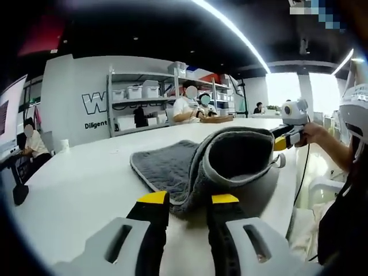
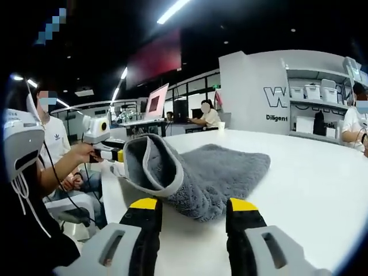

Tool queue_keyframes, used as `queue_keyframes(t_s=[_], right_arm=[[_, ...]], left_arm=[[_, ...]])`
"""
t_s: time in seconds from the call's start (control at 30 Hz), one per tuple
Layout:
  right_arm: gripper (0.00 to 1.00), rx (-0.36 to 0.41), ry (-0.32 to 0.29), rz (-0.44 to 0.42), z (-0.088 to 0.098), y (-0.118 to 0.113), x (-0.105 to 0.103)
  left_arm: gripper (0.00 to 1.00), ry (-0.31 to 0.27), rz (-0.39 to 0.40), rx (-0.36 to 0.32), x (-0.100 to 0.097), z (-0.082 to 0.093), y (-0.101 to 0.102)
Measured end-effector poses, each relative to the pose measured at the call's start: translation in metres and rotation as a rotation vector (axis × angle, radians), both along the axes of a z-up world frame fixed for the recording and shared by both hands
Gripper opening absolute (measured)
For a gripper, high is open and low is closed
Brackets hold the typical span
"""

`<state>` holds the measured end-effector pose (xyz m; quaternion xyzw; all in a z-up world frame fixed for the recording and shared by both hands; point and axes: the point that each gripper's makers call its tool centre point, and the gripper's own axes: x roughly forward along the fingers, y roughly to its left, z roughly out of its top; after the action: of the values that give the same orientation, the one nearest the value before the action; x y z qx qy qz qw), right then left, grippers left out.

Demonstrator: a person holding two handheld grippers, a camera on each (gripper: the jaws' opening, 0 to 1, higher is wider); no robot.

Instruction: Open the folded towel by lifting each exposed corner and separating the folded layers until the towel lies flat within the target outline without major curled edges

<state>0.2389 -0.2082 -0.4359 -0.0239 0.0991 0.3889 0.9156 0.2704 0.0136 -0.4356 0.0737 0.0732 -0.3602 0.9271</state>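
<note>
Grey towel — white table, shelving.

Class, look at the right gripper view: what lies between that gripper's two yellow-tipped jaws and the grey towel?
Only bare white table lies between the right gripper and the folded grey terry towel. The right gripper view shows this.

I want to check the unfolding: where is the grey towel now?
The grey towel lies on the white table, just ahead of both grippers' jaws, with one edge raised and curled toward the gripper at right in the left gripper view.
</note>
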Motion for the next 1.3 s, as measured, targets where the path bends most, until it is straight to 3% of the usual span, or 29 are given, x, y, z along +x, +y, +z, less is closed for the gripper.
queue_keyframes(t_s=[0.3,0.5,0.73,0.93,1.13,1.3], right_arm=[[0.41,0.014,-0.043,0.002,0.023,-0.002,-0.007],[0.40,0.051,-0.062,-0.016,0.035,-0.006,-0.007],[0.40,0.044,-0.063,-0.025,0.035,-0.009,-0.005],[0.39,0.043,-0.064,-0.018,0.035,-0.007,-0.005],[0.39,0.050,-0.059,-0.020,0.034,-0.006,-0.006],[0.39,0.049,-0.059,-0.020,0.034,-0.006,-0.006]], left_arm=[[0.27,-0.017,0.011,0.017,0.000,0.009,0.009],[0.35,-0.012,0.054,0.002,0.003,0.012,0.022],[0.46,-0.013,0.100,0.008,0.005,0.015,0.033],[0.46,-0.026,0.129,-0.004,0.003,0.023,0.044],[0.45,-0.049,0.123,-0.096,-0.002,0.039,0.046],[0.46,-0.053,0.114,-0.081,-0.002,0.038,0.043]])
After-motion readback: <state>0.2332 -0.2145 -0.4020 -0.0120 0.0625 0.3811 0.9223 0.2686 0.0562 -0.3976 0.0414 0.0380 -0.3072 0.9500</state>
